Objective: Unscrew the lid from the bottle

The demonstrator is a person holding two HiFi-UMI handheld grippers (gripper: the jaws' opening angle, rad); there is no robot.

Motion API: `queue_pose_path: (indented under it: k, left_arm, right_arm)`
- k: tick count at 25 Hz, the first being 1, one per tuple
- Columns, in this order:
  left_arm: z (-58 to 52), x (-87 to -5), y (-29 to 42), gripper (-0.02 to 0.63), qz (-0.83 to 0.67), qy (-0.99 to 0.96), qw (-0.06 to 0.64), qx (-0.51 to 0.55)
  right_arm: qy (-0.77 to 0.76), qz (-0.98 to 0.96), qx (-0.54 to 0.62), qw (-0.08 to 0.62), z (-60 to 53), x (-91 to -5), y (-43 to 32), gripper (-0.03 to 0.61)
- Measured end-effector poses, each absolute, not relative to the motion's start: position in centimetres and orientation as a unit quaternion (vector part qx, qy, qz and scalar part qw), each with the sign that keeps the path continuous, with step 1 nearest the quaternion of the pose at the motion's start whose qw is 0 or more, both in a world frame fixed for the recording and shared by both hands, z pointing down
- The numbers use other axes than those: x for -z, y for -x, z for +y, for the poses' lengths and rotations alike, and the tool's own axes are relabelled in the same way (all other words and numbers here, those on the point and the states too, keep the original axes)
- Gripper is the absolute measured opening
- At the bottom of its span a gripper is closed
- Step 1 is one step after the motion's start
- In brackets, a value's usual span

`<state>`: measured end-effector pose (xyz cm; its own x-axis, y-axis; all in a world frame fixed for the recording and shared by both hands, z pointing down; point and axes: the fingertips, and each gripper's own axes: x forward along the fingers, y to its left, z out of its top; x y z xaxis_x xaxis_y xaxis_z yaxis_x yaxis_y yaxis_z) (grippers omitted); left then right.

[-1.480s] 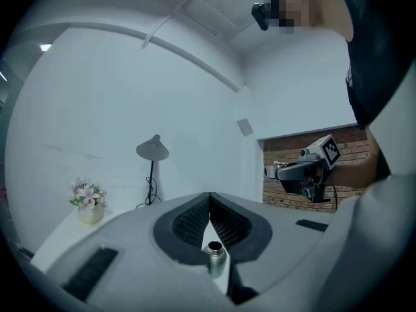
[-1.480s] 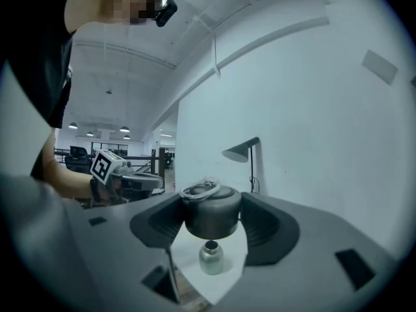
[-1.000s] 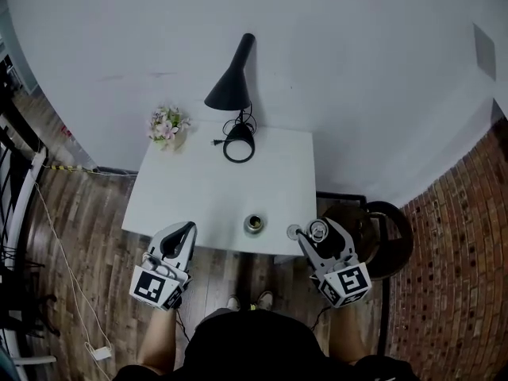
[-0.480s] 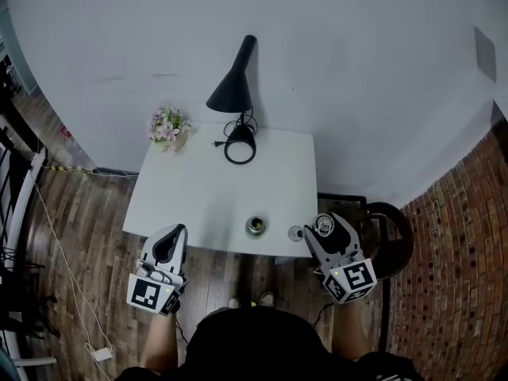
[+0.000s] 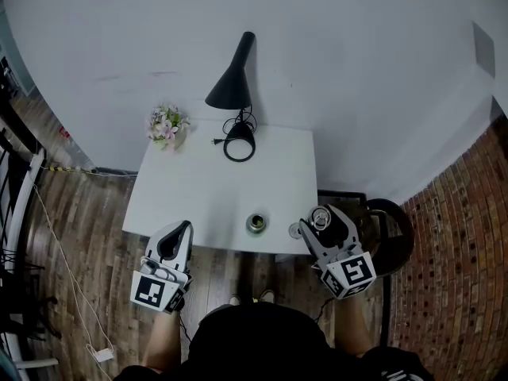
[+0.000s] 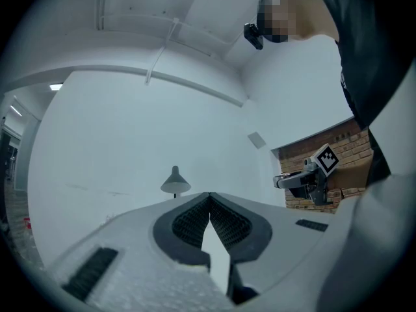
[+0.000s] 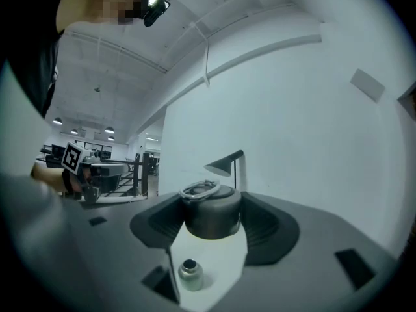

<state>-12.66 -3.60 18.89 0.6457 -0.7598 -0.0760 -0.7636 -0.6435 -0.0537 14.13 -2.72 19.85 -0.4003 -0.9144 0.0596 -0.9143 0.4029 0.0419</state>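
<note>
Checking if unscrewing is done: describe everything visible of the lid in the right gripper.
The dark grey, round metal-looking lid carries a silvery wire ring on top. It is off the small silvery open bottle, held upright in the air, clamped at its sides between the pads of the right gripper; nothing else touches it. It hangs by the white table's near right corner.

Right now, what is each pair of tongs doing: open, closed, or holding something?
Left tongs: closed, nothing in them.
Right tongs: gripping the bottle lid.
</note>
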Motion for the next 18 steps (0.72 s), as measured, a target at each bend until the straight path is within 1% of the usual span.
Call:
queue_pose_path:
  k: [18]
  left_arm:
    - [-3.8,-18.7,12.3,0.023,0.418,0.907,0.035,-0.022]
  right_arm:
    - [-0.532,-0.845,0.005,0.054,-3.0,-20.7,-12.5,0.265]
